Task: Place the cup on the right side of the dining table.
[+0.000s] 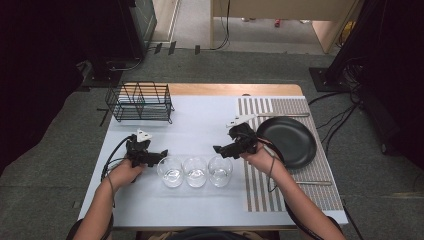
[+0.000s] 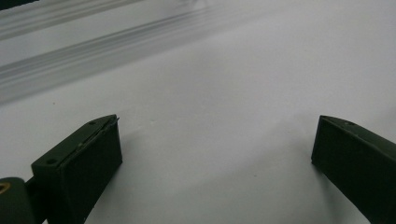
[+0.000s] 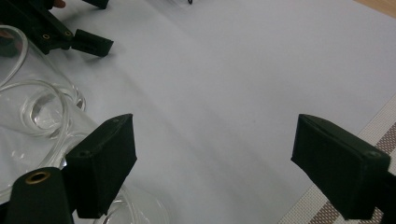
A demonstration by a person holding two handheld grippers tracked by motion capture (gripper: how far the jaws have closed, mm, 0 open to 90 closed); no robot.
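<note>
Three clear glasses stand in a row on the white table: the left glass [image 1: 172, 172], the middle glass [image 1: 195, 171] and the right glass [image 1: 220, 170]. My left gripper [image 1: 161, 154] lies low just beyond the left glass, and its jaws stand wide apart over bare table [image 2: 217, 123]. My right gripper [image 1: 220, 149] hovers just beyond the right glass, also open [image 3: 212, 126], with nothing between its pads. In the right gripper view the glasses [image 3: 37, 102] lie by its left jaw, and the left gripper [image 3: 70, 37] shows at the top left.
A black plate [image 1: 287, 141] lies on a striped placemat [image 1: 260, 192] at the right, with a utensil [image 1: 312, 182] near the mat's front and another [image 1: 282, 114] at its back. A black wire rack [image 1: 140, 102] stands at the back left.
</note>
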